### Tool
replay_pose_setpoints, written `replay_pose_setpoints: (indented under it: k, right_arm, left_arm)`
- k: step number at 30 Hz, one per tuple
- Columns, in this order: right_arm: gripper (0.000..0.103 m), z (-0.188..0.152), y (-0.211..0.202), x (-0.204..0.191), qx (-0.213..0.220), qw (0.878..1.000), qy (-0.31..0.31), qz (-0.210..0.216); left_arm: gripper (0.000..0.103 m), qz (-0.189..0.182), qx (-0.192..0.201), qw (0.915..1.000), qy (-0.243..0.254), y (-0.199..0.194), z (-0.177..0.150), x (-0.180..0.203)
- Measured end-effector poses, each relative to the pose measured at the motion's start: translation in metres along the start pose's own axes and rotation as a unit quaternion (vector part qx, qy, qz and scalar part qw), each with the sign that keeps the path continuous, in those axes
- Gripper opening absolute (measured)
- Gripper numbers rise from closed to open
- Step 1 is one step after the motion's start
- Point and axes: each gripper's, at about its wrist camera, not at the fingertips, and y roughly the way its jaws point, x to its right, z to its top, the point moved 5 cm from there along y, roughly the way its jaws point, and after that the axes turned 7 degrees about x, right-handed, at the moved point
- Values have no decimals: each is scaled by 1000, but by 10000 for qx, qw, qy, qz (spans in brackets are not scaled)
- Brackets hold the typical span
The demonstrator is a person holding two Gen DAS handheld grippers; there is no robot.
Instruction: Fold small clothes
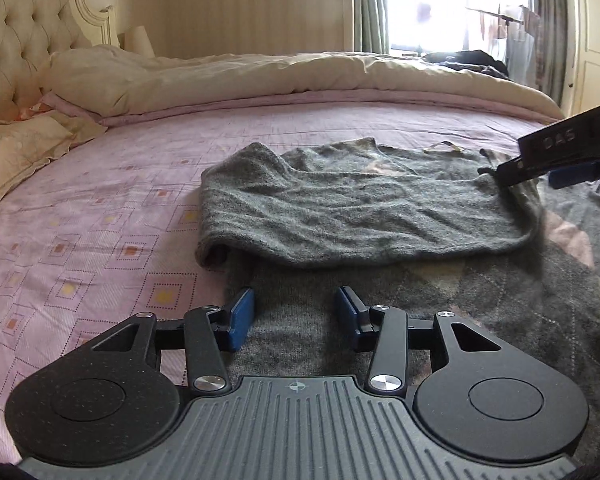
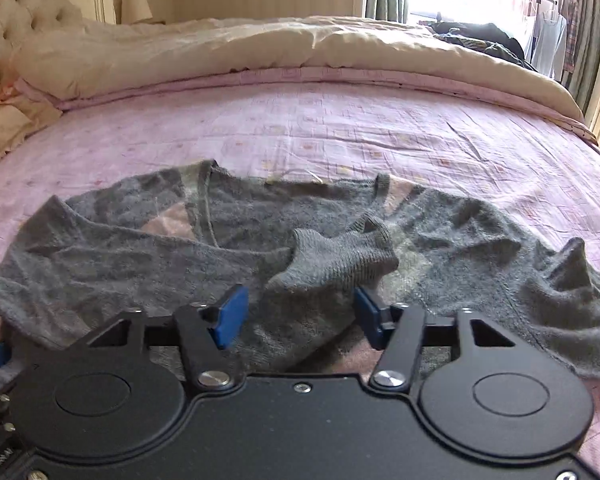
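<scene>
The grey sweater [image 1: 364,216] lies on the pink bed sheet [image 1: 100,208], with one sleeve [image 1: 340,220] folded across its body. The left gripper [image 1: 296,316] is released: its blue pads [image 1: 242,318] stand wide apart above the lower part of the sweater and hold nothing. In the right wrist view, the right gripper [image 2: 300,316] is also wide open; the ribbed sleeve cuff [image 2: 340,258] lies at 12 o'clock, just beyond its fingertips, not pinched. A cream duvet [image 2: 220,52] is heaped towards 12 o'clock.
</scene>
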Motion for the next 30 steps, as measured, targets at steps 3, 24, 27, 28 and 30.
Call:
replay_pose_setpoints:
  k: [3, 24, 27, 28, 30]
  right_arm:
    - [51, -14, -8, 26, -139, 9992, 208, -324]
    - [38, -23, -18, 100, -6, 9832, 1812, 201]
    - [11, -14, -20, 92, 111, 9816, 1806, 607]
    - [11, -6, -29, 89, 271, 9826, 1713, 664]
    - [11, 5, -51, 87, 657, 9845, 1494, 635]
  left_arm:
    - [44, -64, 5, 9999, -104, -1, 0, -3]
    - [44, -100, 13, 9999, -138, 2, -2, -4]
    - [45, -97, 12, 9999, -136, 2, -2, -4]
    - [45, -99, 12, 9999, -139, 2, -2, -4]
    - [45, -115, 5, 9998, -146, 2, -2, -5]
